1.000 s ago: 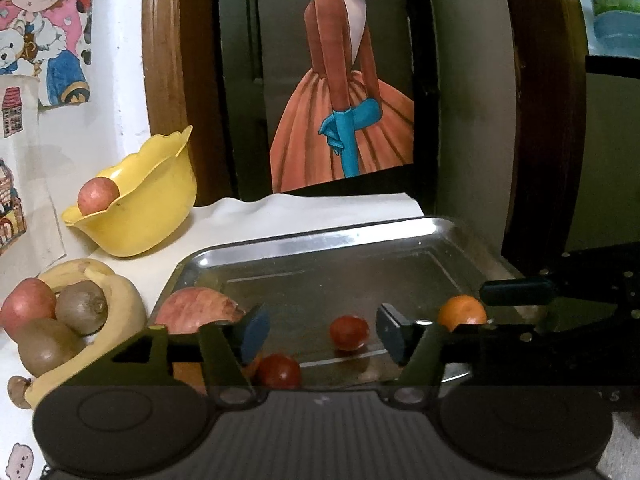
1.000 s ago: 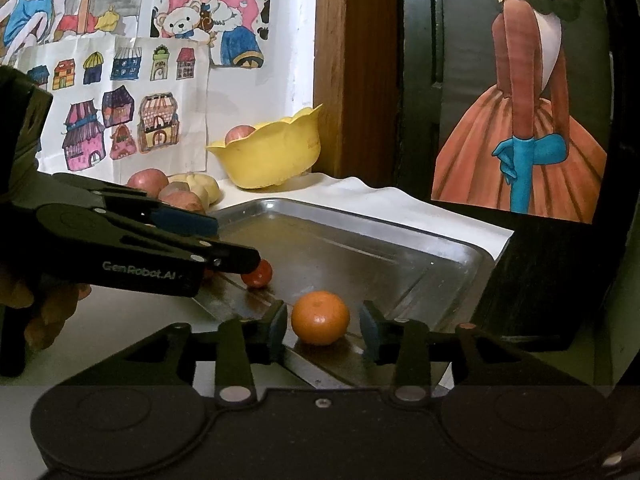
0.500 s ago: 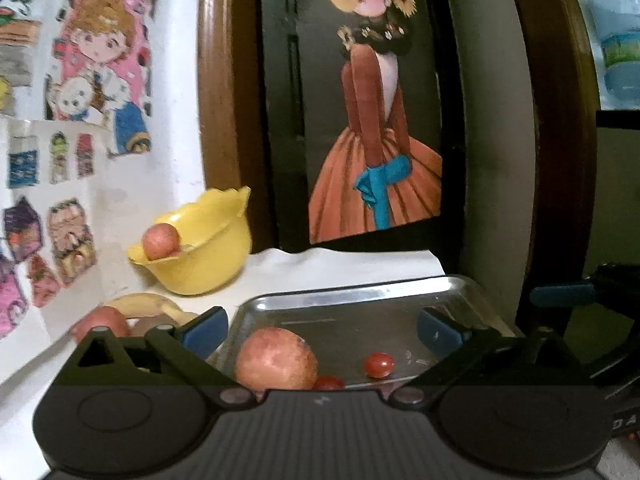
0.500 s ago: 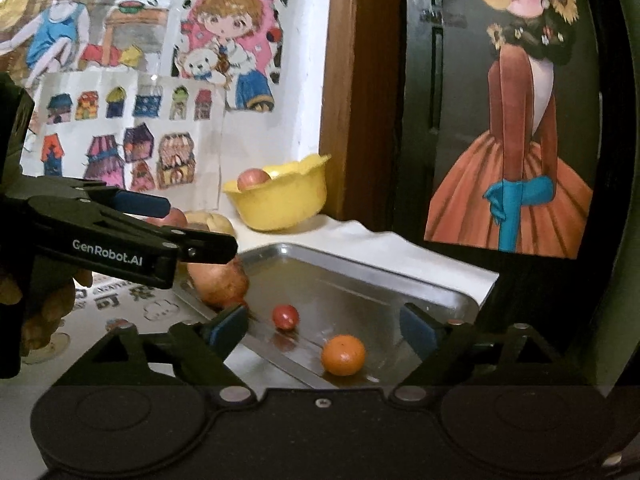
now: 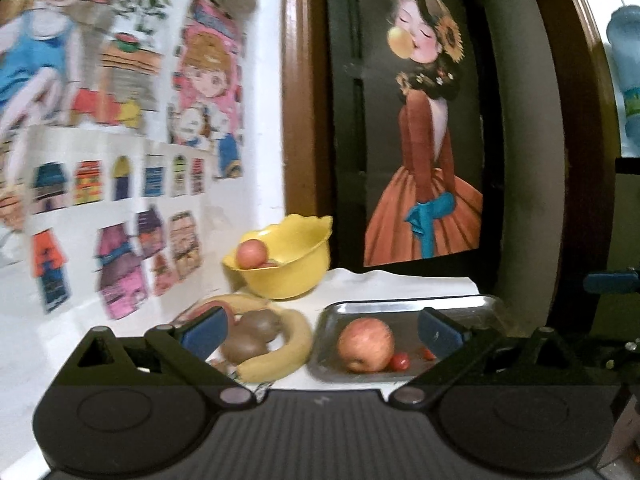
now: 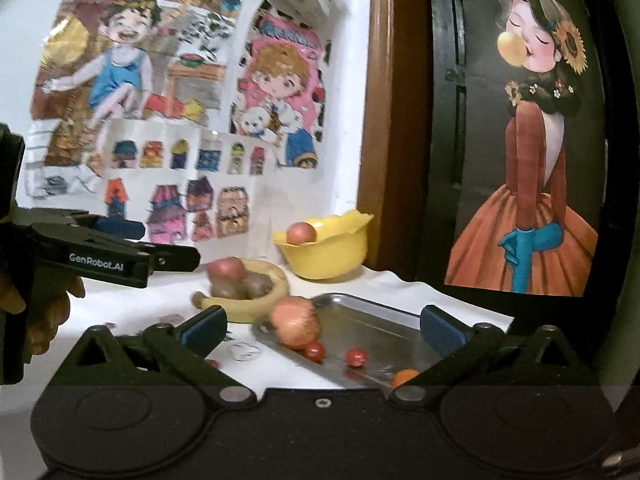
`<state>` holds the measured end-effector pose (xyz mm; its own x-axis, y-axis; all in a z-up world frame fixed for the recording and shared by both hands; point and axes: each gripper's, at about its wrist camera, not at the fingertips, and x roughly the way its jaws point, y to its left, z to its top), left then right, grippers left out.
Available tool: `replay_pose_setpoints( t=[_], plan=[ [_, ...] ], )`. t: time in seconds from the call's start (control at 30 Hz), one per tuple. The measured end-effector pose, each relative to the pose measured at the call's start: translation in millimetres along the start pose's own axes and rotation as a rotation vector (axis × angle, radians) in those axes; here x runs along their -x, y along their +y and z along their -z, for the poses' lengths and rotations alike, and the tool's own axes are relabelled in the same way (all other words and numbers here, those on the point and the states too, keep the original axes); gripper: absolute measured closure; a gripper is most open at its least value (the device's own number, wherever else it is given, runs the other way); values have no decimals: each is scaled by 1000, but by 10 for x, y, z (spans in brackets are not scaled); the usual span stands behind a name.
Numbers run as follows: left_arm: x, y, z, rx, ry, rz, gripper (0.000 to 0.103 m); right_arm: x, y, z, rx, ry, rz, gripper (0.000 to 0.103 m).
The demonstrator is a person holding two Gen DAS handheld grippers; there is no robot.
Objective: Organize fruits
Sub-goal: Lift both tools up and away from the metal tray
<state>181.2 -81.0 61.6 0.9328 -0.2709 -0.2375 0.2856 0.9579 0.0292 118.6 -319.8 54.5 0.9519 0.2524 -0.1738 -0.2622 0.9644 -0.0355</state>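
Both grippers are spread wide with nothing between the fingers: my left gripper hangs above the near table edge with its blue pads framing the pile and the tray, and my right gripper sits back from the tray in much the same pose. From the right wrist view I also see the left tool side on, with the person's hand around its handle. As for progress, I judge the sorting partly done at best. The steel tray carries a large apple, two cherry tomatoes close beside it, and a small orange at the tray's near edge, half hidden behind my right finger. The yellow bowl at the back, against the wall, holds one reddish apple and perhaps something more under it, which I cannot make out. Between bowl and tray, loose on the white cloth, lies a heap: a banana curling around two kiwis, with a reddish fruit on top. That heap looks unsorted to me, so I reckon it is what is left, though the task does not tell me which fruit belongs in which vessel.
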Motion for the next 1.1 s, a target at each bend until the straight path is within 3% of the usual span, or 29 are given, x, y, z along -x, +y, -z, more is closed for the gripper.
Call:
replay_pose_setpoints(
  t=[0.2, 0.47, 0.77, 1.1],
  plan=[
    [410, 255, 174, 1, 28, -42, 0, 157, 312, 48, -15, 12, -55, 1],
    [735, 550, 435, 10, 95, -84, 0, 192, 722, 138, 7, 95, -134, 1],
    [813, 806, 609, 30, 149, -116, 0, 49, 1028, 226, 61, 172, -168, 1],
    [622, 993, 588, 11, 201, -130, 0, -248, 1115, 292, 84, 223, -217, 1]
  ],
)
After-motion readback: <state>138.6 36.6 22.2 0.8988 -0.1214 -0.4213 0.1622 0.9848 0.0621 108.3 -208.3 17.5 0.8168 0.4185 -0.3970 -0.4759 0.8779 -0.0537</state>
